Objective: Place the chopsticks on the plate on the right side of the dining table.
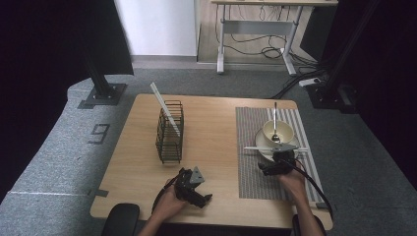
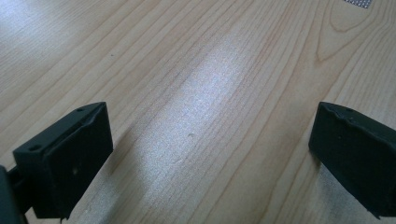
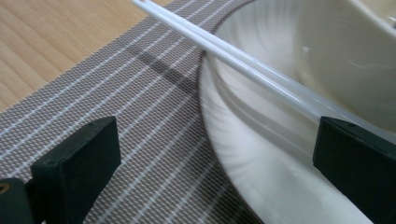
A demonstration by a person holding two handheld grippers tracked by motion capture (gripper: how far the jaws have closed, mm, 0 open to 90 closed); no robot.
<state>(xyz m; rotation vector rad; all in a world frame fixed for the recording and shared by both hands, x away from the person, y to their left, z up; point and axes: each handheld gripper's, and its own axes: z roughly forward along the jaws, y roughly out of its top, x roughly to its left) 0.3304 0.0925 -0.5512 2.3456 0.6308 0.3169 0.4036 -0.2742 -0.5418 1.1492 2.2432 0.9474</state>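
Observation:
A white plate [image 1: 263, 147] sits on a striped grey placemat [image 1: 255, 172], with a cream bowl [image 1: 278, 131] on it and a metal spoon [image 1: 275, 123] standing in the bowl. A pair of white chopsticks [image 1: 268, 148] lies across the plate's front. My right gripper [image 1: 282, 158] is at the plate's near edge. In the right gripper view it [image 3: 215, 172] is open, with the plate rim [image 3: 261, 158] and the chopsticks [image 3: 243, 60] just beyond its jaws. My left gripper [image 1: 200, 195] rests near the table's front edge and stands open [image 2: 210, 154] over bare wood.
A black wire basket [image 1: 169, 132] stands left of centre on the wooden table [image 1: 216, 123], with a white stick [image 1: 164, 108] leaning out of it. A black chair back [image 1: 120, 219] is at the front left. A placemat corner [image 2: 359, 2] shows in the left gripper view.

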